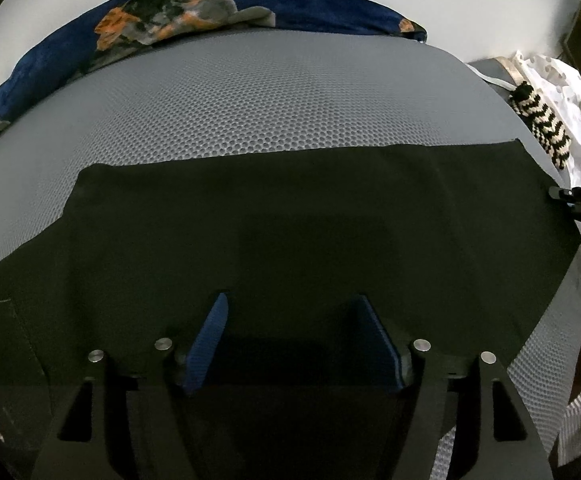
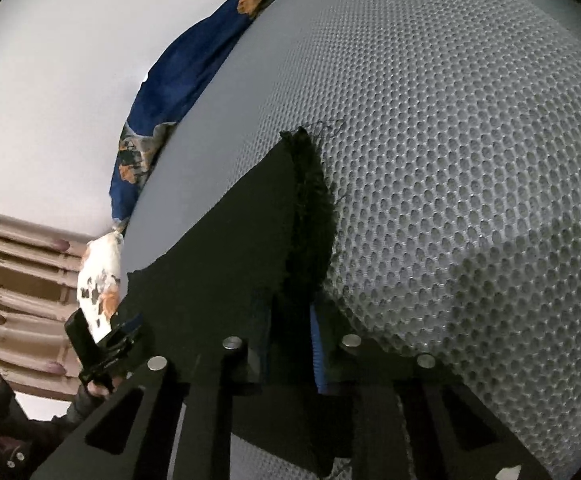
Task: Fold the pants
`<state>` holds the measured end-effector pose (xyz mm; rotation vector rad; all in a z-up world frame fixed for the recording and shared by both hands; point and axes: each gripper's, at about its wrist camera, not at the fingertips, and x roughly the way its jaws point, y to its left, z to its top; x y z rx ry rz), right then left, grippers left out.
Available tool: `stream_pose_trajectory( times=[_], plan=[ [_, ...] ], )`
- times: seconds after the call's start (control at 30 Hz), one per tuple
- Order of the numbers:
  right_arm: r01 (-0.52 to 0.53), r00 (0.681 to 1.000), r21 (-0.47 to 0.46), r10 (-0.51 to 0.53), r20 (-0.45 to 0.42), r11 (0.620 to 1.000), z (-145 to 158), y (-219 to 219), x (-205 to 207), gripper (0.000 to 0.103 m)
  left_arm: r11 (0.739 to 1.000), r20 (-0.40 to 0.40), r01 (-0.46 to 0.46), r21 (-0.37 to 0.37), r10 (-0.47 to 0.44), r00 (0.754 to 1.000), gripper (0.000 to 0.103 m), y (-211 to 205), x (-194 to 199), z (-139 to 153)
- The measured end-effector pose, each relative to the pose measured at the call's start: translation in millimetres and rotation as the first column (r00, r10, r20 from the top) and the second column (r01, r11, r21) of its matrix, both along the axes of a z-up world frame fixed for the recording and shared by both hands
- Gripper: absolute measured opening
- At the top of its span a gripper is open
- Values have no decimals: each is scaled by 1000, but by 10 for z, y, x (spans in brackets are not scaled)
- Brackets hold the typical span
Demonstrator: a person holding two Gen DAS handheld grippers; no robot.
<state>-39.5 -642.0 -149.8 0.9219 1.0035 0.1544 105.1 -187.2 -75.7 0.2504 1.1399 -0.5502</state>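
Across the grey mesh mattress (image 1: 290, 92) lay the black pants (image 1: 290, 220), spread flat and smooth as a wide dark panel, their far edge running straight from left to right. A blue patterned blanket (image 1: 90, 40) was bunched along the mattress's far side against the white wall. A black-and-white knitted item (image 1: 546, 124) sat off the right corner.

Judgement on stage: the pants looked already doubled leg on leg, and the crosswise fold was in hand, with one end about to be carried over toward the other. The next move likely called for the right end to be lifted clear and drawn across without dragging the lower layer, and for the left side to pin or take its own edge so the panel stayed square.

Left gripper (image 1: 290, 300): fingers spread wide, blue pads (image 1: 206, 344) apart, hovering low over the near part of the cloth, nothing between them. Whether the tips touched the fabric could not be told.

Right gripper (image 2: 290, 312): fingers close together, clenched on the frayed hem end of the pants (image 2: 306, 216), the cloth bunched between them. Loose threads trailed from that hem onto the mesh.
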Motion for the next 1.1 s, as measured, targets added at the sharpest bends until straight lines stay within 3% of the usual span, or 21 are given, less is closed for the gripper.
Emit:
stream_pose_trajectory(
  times=[0.17, 0.4, 0.73, 0.93, 1.1],
  plan=[
    [58, 998, -79, -58, -2, 995, 117, 225, 15, 10, 1000, -2, -6, -24, 6, 1000, 69, 33, 9, 16],
    [84, 994, -30, -81, 77, 996, 493, 597, 54, 10, 997, 35, -27, -66, 29, 999, 69, 226, 11, 175],
    [-55, 988, 6, 53, 147, 998, 925, 1656, 614, 10, 990, 82, -86, -113, 95, 992, 69, 801, 63, 382],
    [-172, 978, 21, 168, 121, 985, 840, 2447, 1094, 9, 981, 118, -149, -121, 163, 980, 69, 1304, 39, 475],
    [-294, 953, 15, 292, 84, 956, 656, 3171, 1426, 9, 971, 120, -194, -138, 211, 970, 69, 1695, -31, 514]
  ],
)
